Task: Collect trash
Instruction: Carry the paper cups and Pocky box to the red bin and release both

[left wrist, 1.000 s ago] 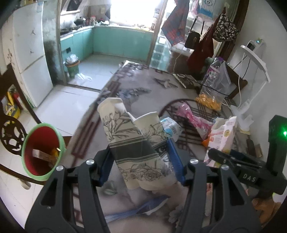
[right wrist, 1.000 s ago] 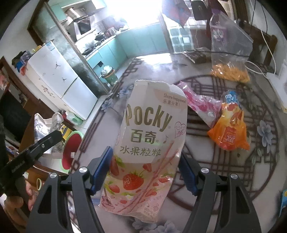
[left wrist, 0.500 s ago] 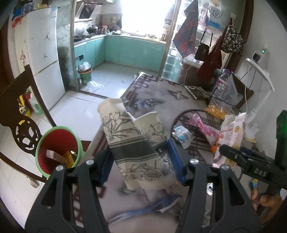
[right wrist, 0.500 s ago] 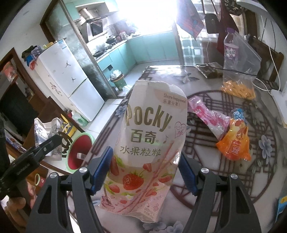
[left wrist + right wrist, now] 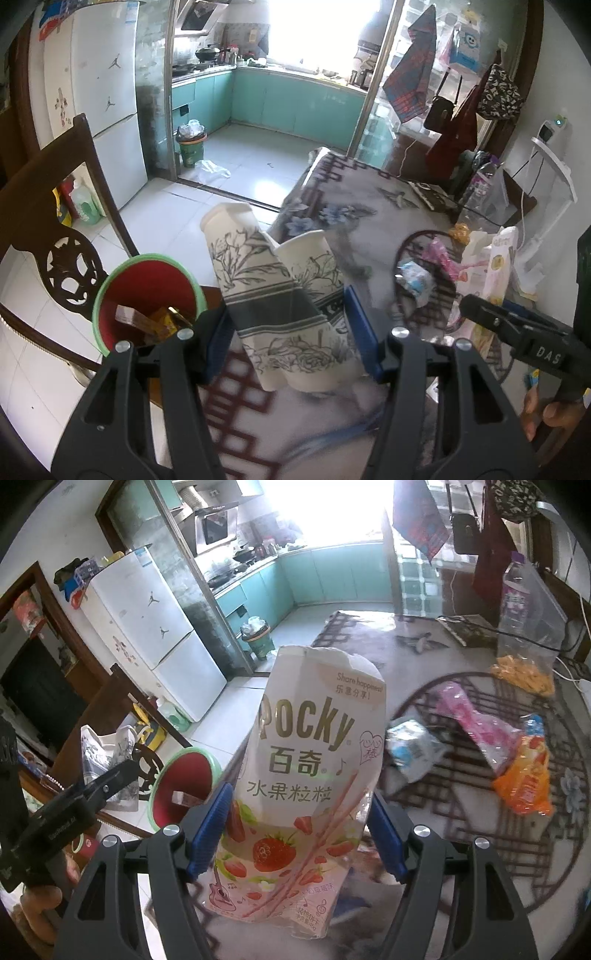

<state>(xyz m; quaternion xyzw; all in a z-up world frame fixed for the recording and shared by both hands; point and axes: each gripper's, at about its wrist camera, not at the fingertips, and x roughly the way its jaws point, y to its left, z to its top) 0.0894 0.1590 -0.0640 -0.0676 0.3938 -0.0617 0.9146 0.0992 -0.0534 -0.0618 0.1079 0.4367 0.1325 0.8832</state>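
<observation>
Above table edge — left claw clamps paper cups; right claw clamps Pocky bag.

Left gripper and right gripper both angle downward, jaws clamped on loads.

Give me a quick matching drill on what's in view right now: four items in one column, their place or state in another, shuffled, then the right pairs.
Items:
1. paper cups
2. Pocky bag
3. red bin
4. orange packet

Places or states:
A. lying on the patterned table
B. clamped in the right claw
C. beside the table edge, wrappers inside
D. clamped in the left claw

Pairs: 1-D, 2-B, 3-C, 4-A
</observation>
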